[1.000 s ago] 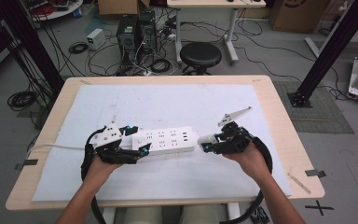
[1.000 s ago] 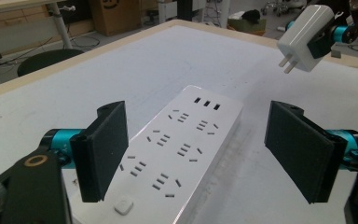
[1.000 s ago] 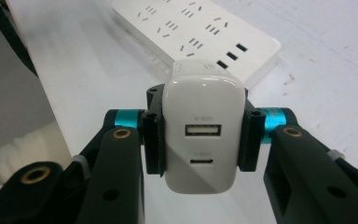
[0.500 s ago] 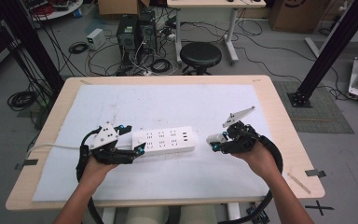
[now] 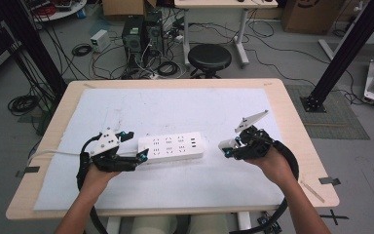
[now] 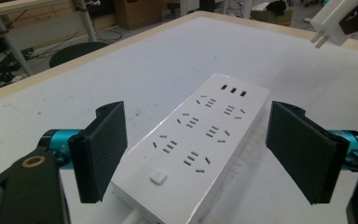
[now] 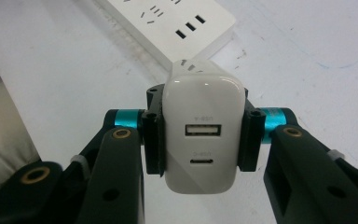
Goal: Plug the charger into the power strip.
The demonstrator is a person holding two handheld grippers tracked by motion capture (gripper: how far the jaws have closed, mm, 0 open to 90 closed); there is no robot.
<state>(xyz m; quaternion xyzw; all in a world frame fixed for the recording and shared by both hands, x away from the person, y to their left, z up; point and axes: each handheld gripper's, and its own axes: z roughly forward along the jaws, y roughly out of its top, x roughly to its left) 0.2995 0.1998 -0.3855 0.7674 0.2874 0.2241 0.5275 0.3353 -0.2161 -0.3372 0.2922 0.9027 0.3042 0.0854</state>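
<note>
Charger (image 7: 203, 135) hides its own prongs, clamped in the right gripper (image 5: 230, 148); left gripper (image 5: 135, 147) jaws wide, straddling the power strip (image 5: 171, 147) untouched.

Power strip (image 6: 200, 140): smooth white plastic, satin. USB charger (image 7: 203, 135): glossy white plastic. Gripper pads (image 6: 103, 149): matt black. Table (image 5: 292, 117): wood edge under matt white sheet (image 5: 175, 107).

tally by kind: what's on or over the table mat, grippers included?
Power strips: 1, the white power strip
USB chargers: 1, the white charger, held in the right gripper
Grippers: 2, the right one and the left gripper
Total: 4
</note>
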